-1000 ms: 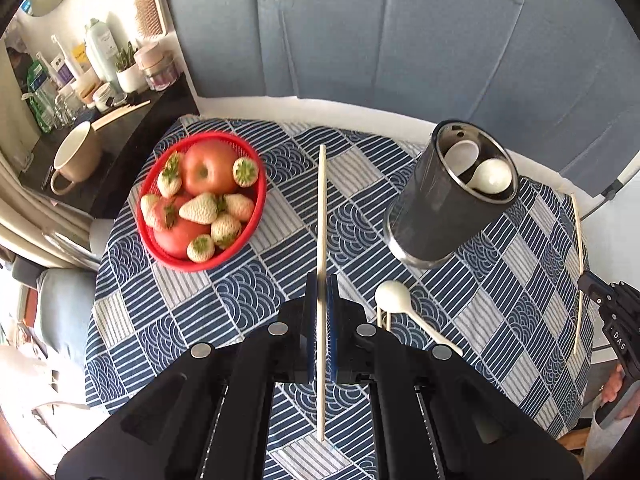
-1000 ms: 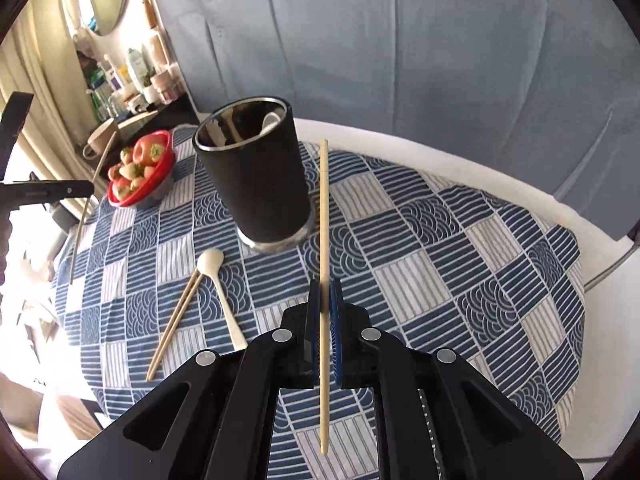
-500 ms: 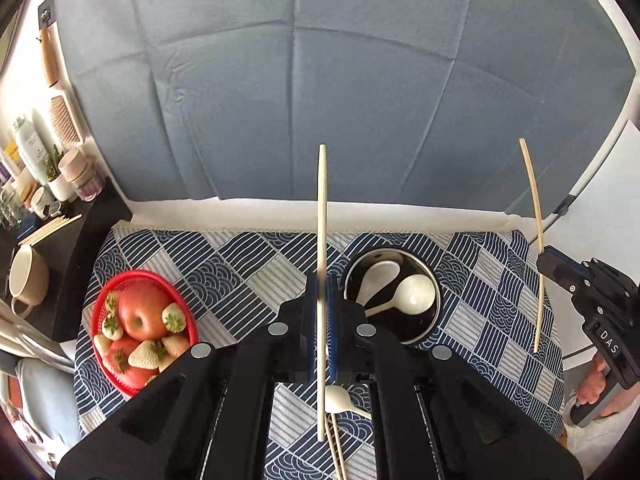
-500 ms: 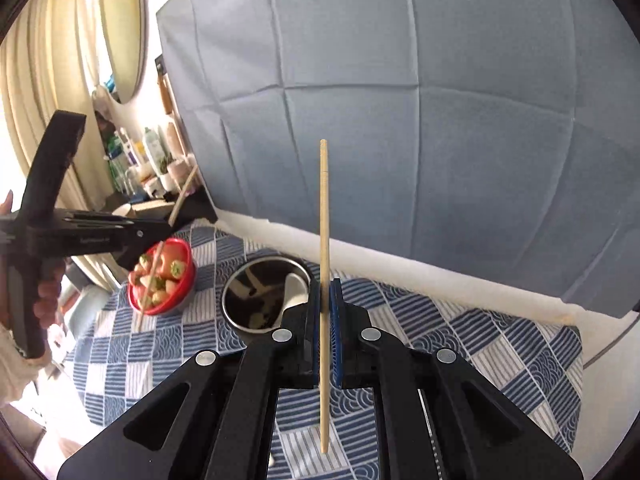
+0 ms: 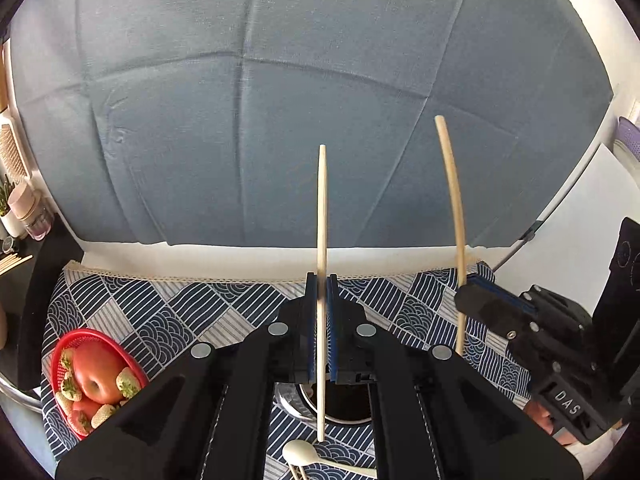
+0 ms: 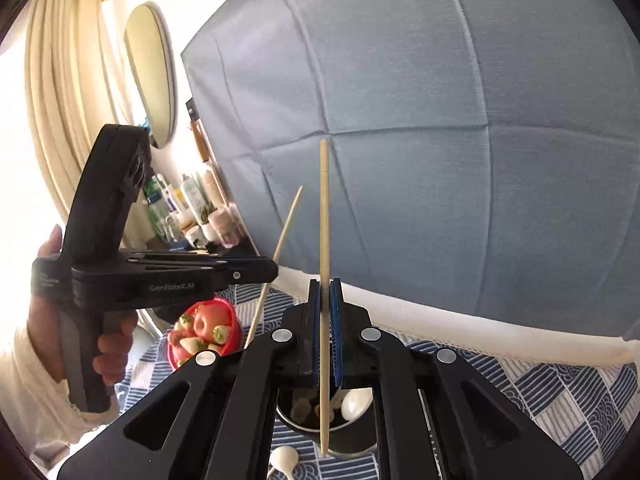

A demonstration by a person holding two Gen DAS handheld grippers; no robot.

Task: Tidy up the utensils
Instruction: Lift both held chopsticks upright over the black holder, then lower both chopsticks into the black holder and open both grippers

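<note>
— Blue backdrop cloth fills the upper frame; below it the patterned tablecloth [image 5: 192, 312], with the red fruit basket [image 5: 60, 364] at lower left.

— Where do the chopsticks stand?

— Each is pinched upright. The left gripper [image 5: 321, 320] is clamped on the left chopstick [image 5: 322, 216], the right gripper [image 6: 325, 332] on the right chopstick [image 6: 324, 216]. Long axes run bottom to top of frame.

— And the holder?

— The dark utensil cup [image 6: 360, 436] sits straight below, at bottom centre of both views, each stick's lower tip hanging over its mouth. White spoons [image 6: 356, 402] are inside it already. Both hands look about equally near, I'd say; a straight lowering would do.

— Any writing?

— "GenRobot.AI" on the left tool's side, "DAS" on the right one's.
</note>
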